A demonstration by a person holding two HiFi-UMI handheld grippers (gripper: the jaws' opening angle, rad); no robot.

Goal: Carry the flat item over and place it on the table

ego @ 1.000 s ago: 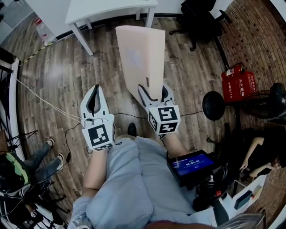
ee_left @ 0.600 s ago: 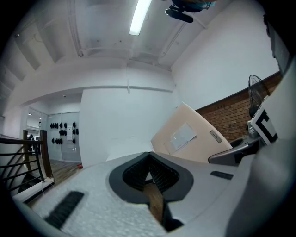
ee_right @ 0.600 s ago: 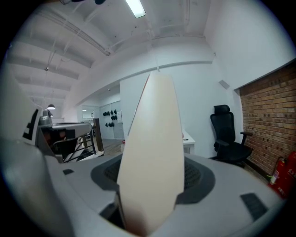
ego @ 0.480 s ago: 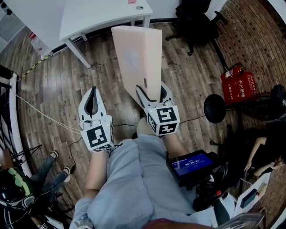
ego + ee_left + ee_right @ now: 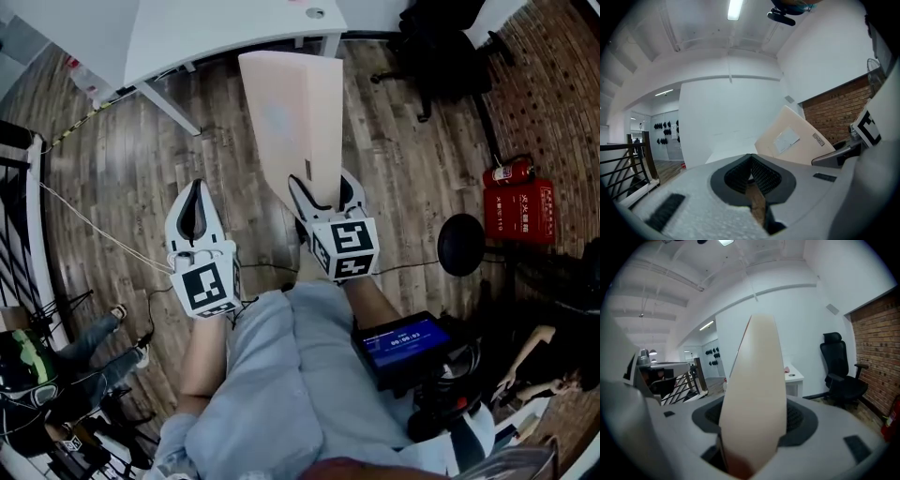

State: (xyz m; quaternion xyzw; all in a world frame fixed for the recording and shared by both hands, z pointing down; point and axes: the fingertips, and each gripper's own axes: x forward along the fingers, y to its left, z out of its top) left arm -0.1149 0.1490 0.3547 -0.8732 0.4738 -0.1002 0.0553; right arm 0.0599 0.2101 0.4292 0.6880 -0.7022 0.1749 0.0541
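- We are gripping the flat item [image 5: 298, 112] in the right gripper [image 5: 322, 190]: its jaws are clamping the lower edge, and the beige panel is standing up out of them, leaning forward over the wooden floor [image 5: 122, 159].
- We are holding the left gripper [image 5: 197, 190] empty just beside the right one, its jaws closed tip to tip.
- Against the head view of a second ago, the white bench [image 5: 216, 33] is taking up more of the top of the picture. The item's far edge is now reaching close to the bench's front edge, but the item is not resting on it.
- The red fire extinguisher [image 5: 520, 211] and the black chair [image 5: 450, 47] are sitting further to the right of the picture than before.
- The grip is looking the same as before: both grippers are keeping their places in the picture, and the item is keeping its tilt.
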